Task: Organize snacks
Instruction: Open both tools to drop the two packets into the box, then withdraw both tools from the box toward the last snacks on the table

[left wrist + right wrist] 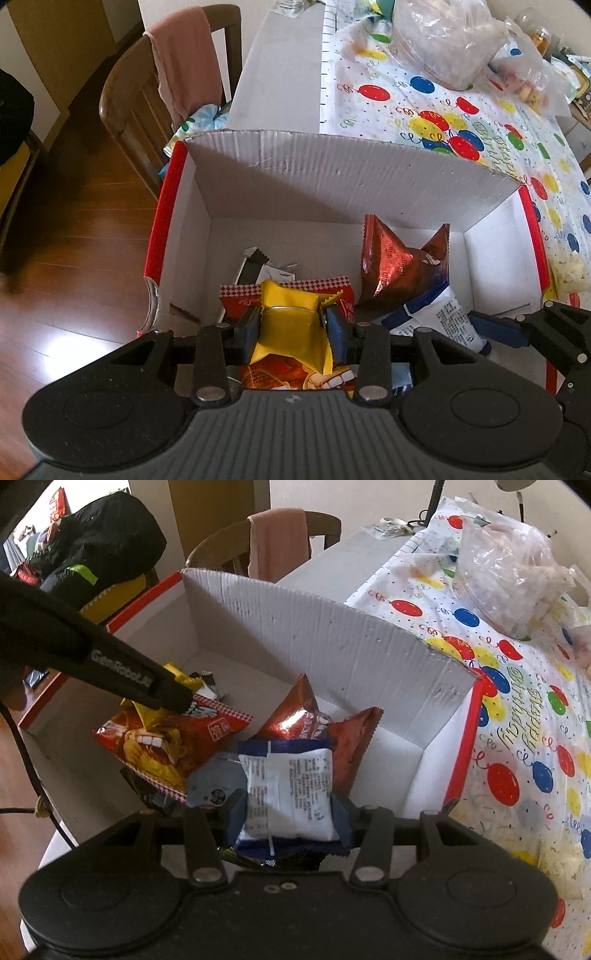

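Observation:
A white cardboard box (332, 177) with red edges stands on the table; it also shows in the right wrist view (332, 642). My left gripper (293, 325) is shut on a yellow snack packet (291, 328) and holds it inside the box, above a red snack bag (295, 376). My right gripper (290, 812) is shut on a white and blue snack packet (288, 790) over the box. A brown Oreo bag (399, 266) lies in the box; the right wrist view shows it too (314, 720). The left gripper's arm (110, 664) crosses the right wrist view.
A balloon-print tablecloth (443, 107) covers the table to the right, with clear plastic bags (443, 40) on it. A wooden chair (140, 99) with a pink cloth stands behind the box. Wooden floor (74, 258) lies to the left. A black jacket (99, 542) lies at the far left.

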`<state>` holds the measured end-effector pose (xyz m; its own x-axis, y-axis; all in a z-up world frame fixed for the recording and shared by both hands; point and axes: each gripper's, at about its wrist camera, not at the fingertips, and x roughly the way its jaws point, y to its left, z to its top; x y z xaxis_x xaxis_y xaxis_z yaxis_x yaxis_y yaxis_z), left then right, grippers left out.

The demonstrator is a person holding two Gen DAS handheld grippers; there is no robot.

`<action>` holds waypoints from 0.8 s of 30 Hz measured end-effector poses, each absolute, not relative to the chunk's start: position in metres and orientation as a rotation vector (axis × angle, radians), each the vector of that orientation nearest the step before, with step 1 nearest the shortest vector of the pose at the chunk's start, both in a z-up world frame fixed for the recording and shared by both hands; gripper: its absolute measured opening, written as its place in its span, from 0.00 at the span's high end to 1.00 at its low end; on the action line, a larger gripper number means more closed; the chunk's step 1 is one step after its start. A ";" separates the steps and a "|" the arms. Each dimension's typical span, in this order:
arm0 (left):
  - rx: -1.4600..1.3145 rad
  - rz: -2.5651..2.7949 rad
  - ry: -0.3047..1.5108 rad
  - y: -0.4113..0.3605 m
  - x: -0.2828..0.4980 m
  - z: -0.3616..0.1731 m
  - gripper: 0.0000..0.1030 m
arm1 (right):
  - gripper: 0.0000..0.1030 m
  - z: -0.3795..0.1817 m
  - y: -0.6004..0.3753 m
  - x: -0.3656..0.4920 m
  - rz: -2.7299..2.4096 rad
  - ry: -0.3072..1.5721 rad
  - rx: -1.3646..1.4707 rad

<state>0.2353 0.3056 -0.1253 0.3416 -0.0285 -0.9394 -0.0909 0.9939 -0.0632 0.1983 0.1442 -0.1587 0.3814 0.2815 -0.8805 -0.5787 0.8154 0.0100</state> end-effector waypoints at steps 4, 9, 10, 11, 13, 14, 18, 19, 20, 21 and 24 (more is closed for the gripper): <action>-0.110 0.036 1.218 0.304 0.235 -0.124 0.61 | 0.54 -0.159 0.144 0.199 0.560 1.045 -0.315; -0.112 0.037 1.205 0.304 0.232 -0.122 0.61 | 0.50 -0.157 0.143 0.199 0.569 1.047 -0.300; -0.114 0.038 1.202 0.303 0.231 -0.121 0.61 | 0.48 -0.156 0.143 0.198 0.572 1.046 -0.298; -0.117 0.038 1.199 0.304 0.229 -0.120 0.59 | 0.47 -0.155 0.143 0.197 0.574 1.043 -0.296; -0.121 0.038 1.191 0.303 0.227 -0.117 0.57 | 0.42 -0.152 0.142 0.196 0.574 1.033 -0.288; -0.123 0.037 1.186 0.303 0.226 -0.116 0.56 | 0.41 -0.150 0.141 0.195 0.576 1.028 -0.282; -0.134 0.026 1.166 0.302 0.220 -0.109 0.54 | 0.38 -0.141 0.136 0.193 0.575 1.012 -0.257; -0.136 0.023 1.160 0.302 0.218 -0.106 0.52 | 0.37 -0.138 0.134 0.192 0.573 1.007 -0.249; -0.139 0.024 1.154 0.301 0.216 -0.105 0.48 | 0.36 -0.136 0.132 0.192 0.571 1.000 -0.242; -0.141 0.022 1.146 0.301 0.214 -0.103 0.45 | 0.33 -0.133 0.130 0.191 0.569 0.993 -0.234; -0.144 0.017 1.128 0.298 0.207 -0.096 0.44 | 0.26 -0.126 0.122 0.189 0.568 0.974 -0.200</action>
<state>0.2073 0.2983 -0.0960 0.4297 -0.0586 -0.9010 -0.0866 0.9906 -0.1058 0.1887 0.1219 -0.1255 0.4312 0.3644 -0.8254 -0.5390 0.8377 0.0883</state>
